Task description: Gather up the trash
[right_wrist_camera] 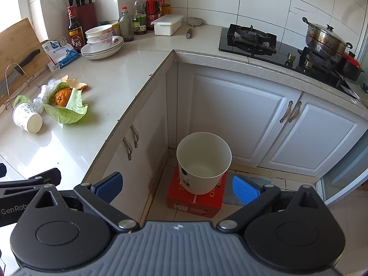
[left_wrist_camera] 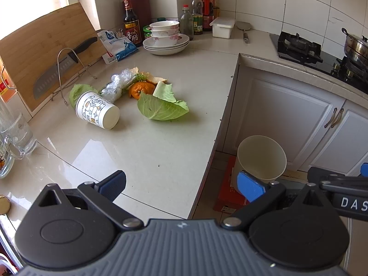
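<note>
Nothing is binned yet: the cup, leaf and peel lie on the counter, the bin empty, both grippers spread.

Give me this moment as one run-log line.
stage: not started | left gripper: open, holding nothing | right gripper: open, holding nothing | trash: paper cup, cabbage leaf on counter | bin: holds no trash

A bamboo cutting board leans against the wall with a black-handled knife propped on a wire rack before it. Stacked floral bowls sit on white plates beside a dark vinegar bottle. A steel pot stands on the gas stove, near a white lidded box.
</note>
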